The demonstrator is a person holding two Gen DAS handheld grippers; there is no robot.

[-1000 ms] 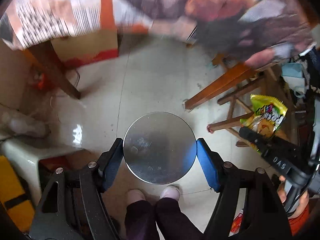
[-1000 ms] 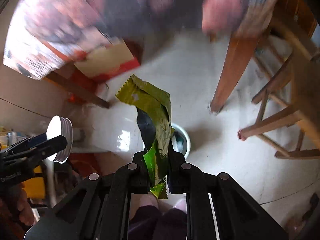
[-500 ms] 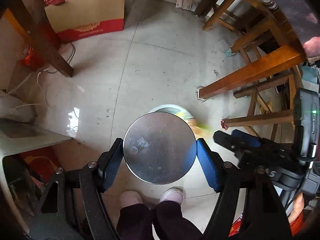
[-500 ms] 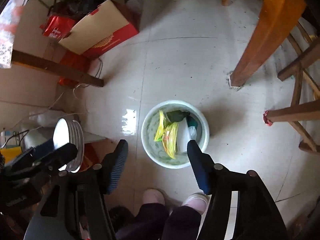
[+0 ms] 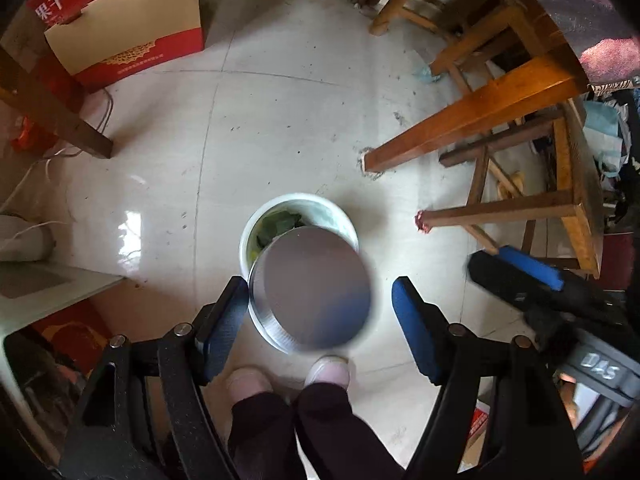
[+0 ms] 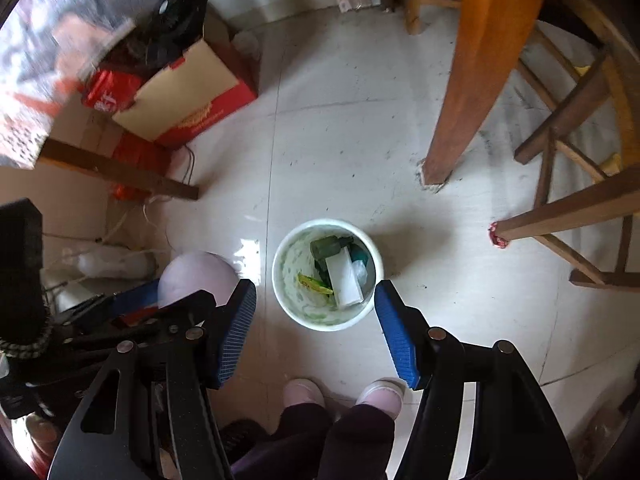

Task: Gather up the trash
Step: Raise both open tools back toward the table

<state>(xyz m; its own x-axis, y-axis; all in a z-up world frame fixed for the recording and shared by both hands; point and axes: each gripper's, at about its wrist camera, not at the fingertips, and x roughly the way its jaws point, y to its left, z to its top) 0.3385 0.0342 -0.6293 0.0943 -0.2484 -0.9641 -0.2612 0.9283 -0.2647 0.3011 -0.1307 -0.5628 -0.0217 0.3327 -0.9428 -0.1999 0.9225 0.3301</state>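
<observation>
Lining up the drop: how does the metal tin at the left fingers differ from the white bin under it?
The metal tin is silver and shows a closed flat face; the white bin is open-topped with trash inside. The tin is off the floor, tilted and blurred; the bin stands upright on the floor. Both are round.
</observation>
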